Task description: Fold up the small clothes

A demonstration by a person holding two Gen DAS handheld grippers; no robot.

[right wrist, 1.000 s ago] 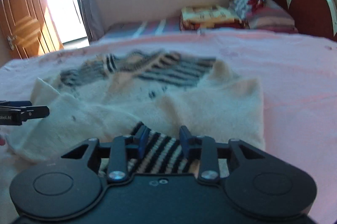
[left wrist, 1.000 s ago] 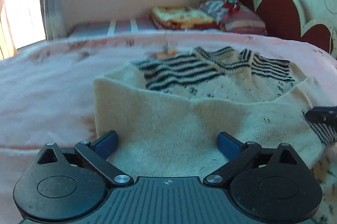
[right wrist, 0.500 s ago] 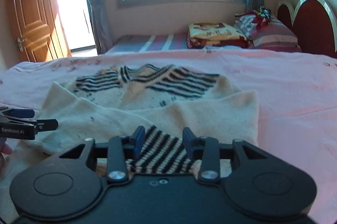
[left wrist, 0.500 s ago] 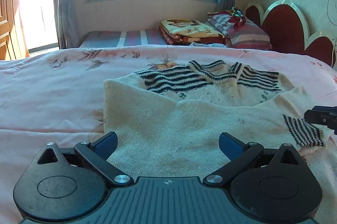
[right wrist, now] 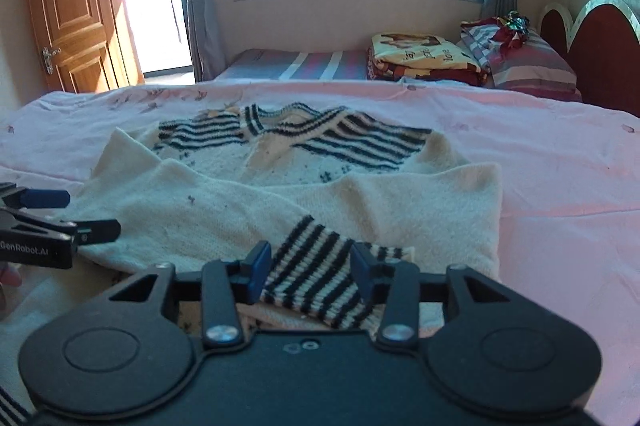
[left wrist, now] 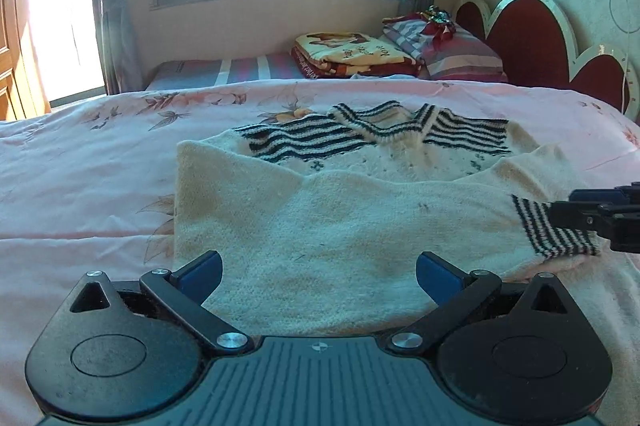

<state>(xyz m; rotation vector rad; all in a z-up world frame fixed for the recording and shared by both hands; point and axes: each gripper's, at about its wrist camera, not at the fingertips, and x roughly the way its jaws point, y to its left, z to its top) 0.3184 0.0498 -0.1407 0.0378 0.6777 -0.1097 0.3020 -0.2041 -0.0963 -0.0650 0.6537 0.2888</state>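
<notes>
Your left gripper (left wrist: 318,276) is spread wide, holding nothing, low over the near left part of the cream sweater (left wrist: 320,226), which lies flat on the pink bedspread (left wrist: 80,165), collar end away from you. Moving right: both sleeves look folded in across the body, and the striped cuff (right wrist: 316,278) sits by the near edge toward the right. Your right gripper (right wrist: 310,276) straddles that cuff w/ fingers parted; blue pads sit either side but don't seem to pinch it, so I read it as released.

Step in hand, imo: sleeves are in, cuff just set down. Next move prob calls for both grippers to take the near hem corners and carry them up toward the striped collar (left wrist: 384,123), keeping sleeves from sliding out. Knit is soft and thick, so grab enough layers.

Views: the left wrist cam shows the sweater's straight left edge and the right gripper's tip at the cuff. The right wrist cam shows the door (right wrist: 76,13), the sweater's right edge, and the left gripper from the side w/ a bit of your hand.
</notes>
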